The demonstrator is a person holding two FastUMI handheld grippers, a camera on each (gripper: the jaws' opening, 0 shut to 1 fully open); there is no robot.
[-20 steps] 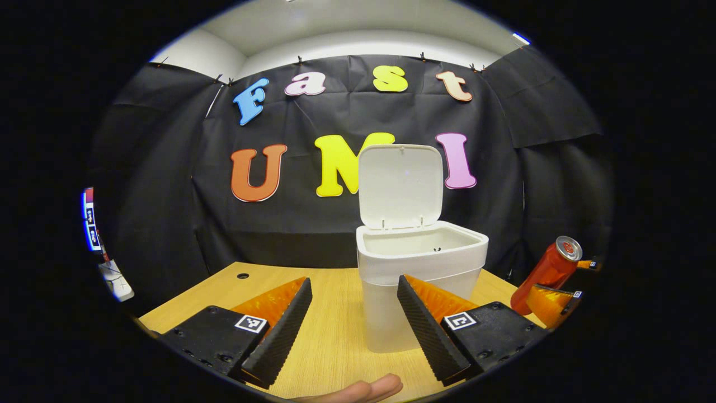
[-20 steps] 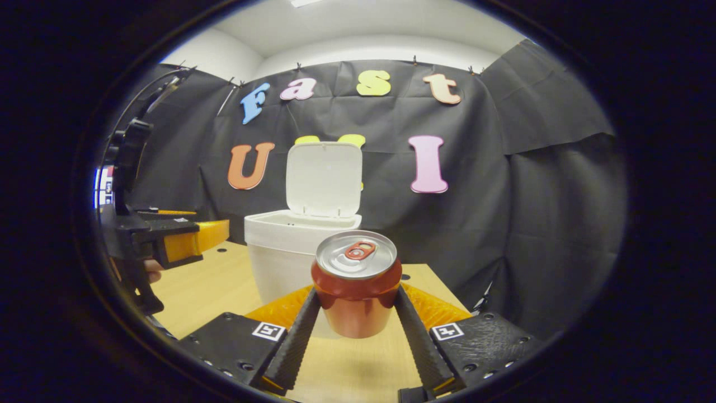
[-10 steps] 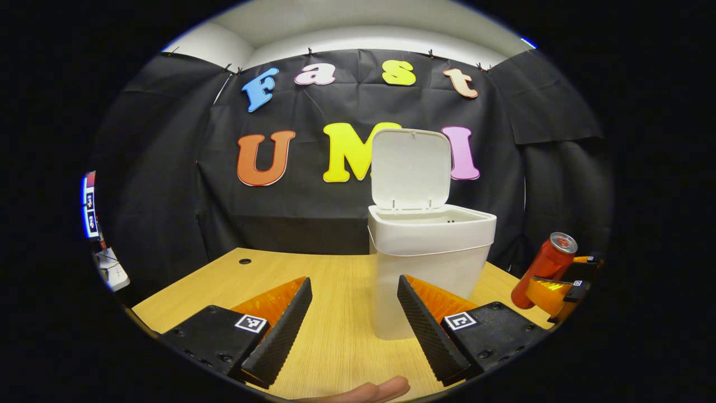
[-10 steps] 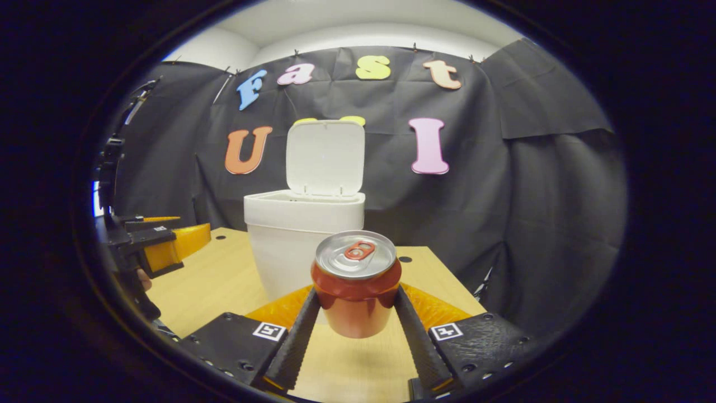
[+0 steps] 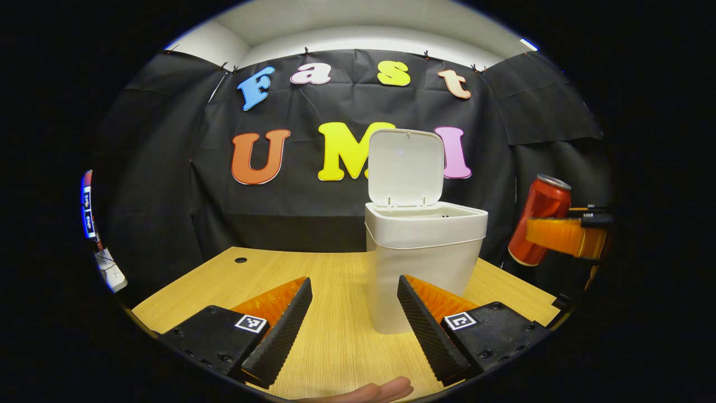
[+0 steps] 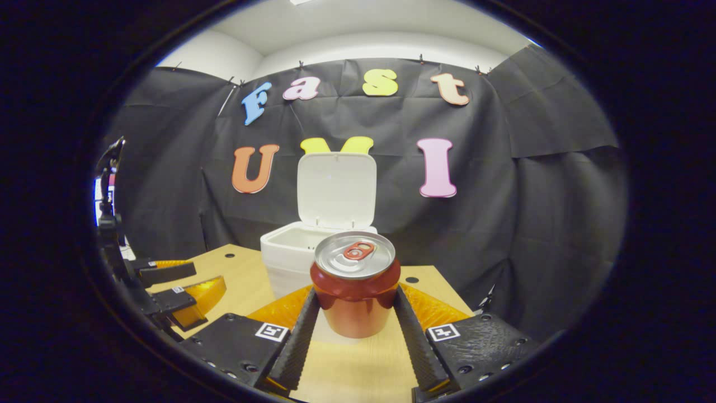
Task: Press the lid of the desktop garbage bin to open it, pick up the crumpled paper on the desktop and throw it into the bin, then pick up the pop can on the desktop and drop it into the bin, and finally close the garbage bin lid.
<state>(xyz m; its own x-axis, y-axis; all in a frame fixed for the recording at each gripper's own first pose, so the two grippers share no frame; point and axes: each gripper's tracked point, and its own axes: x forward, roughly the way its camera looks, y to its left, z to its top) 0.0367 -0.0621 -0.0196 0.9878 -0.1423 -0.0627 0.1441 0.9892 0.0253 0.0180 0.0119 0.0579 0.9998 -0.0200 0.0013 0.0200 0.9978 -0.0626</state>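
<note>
Left gripper (image 5: 349, 319) low over the wooden surface (image 5: 335, 280), fingers spread, empty. Centre: white bin (image 5: 424, 257), lid (image 5: 404, 168) upright. Right gripper (image 6: 352, 330) clenched on red pop can (image 6: 355, 291), aloft beside bin.

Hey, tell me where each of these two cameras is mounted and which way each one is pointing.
Left gripper view: rides the open left gripper, facing the open-lidded garbage bin across the wooden desktop; a fingertip shows below.
Right gripper view: rides the right gripper, shut on the pop can, facing the bin.
Shared: bin, desktop, can, and each other's gripper.
</note>
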